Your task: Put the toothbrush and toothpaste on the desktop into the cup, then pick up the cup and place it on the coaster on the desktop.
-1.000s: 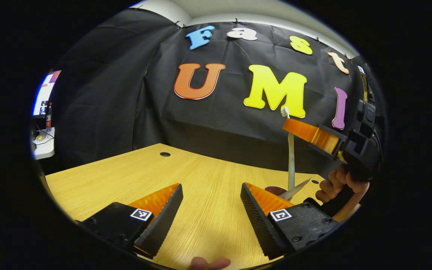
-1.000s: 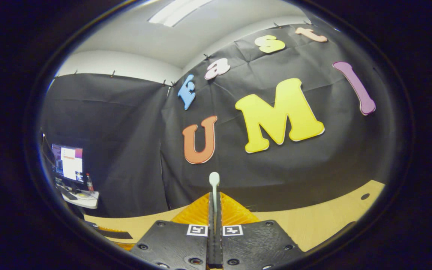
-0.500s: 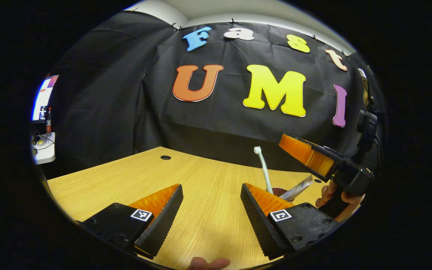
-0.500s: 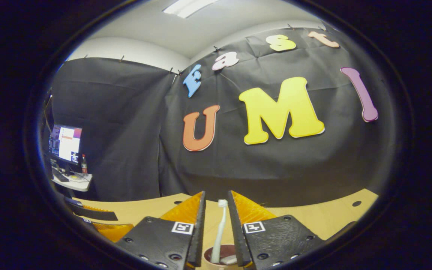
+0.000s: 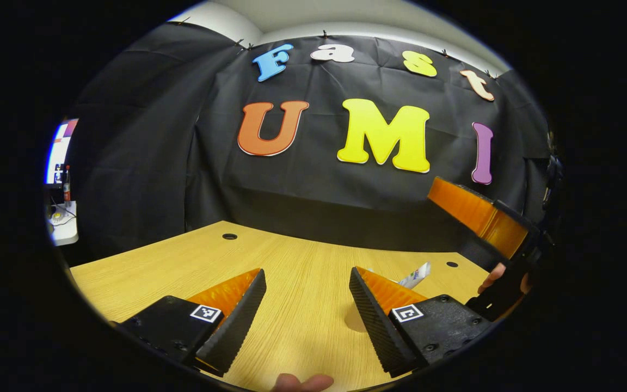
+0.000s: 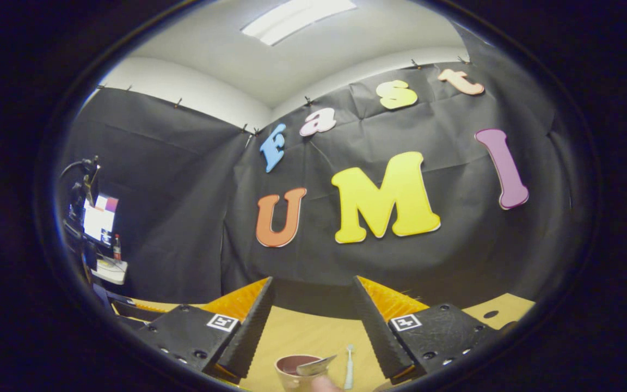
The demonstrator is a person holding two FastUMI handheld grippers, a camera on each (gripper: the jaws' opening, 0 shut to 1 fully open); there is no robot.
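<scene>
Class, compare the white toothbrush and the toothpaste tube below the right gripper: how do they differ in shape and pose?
The white toothbrush is a thin stick; the toothpaste tube is broad and flat. The tube slants across the brown cup's mouth; the toothbrush runs straight, right of its rim, perhaps outside it. Neither is held: the right gripper is open.

Light source: a long white ceiling light panel [image 6: 298, 19] glows overhead in the right gripper view.
Brightness: even and moderate; the pale wooden bench [image 5: 292, 272] is well lit, the cloth wall dark.
Shadows: a soft blurred patch on the bench beside the left gripper's fingers [image 5: 370, 318].
Glare: a blown-out computer monitor [image 6: 100, 219].
Distortion: strong fisheye bending at edges.
Focus: mostly sharp, softer at the rims.
</scene>
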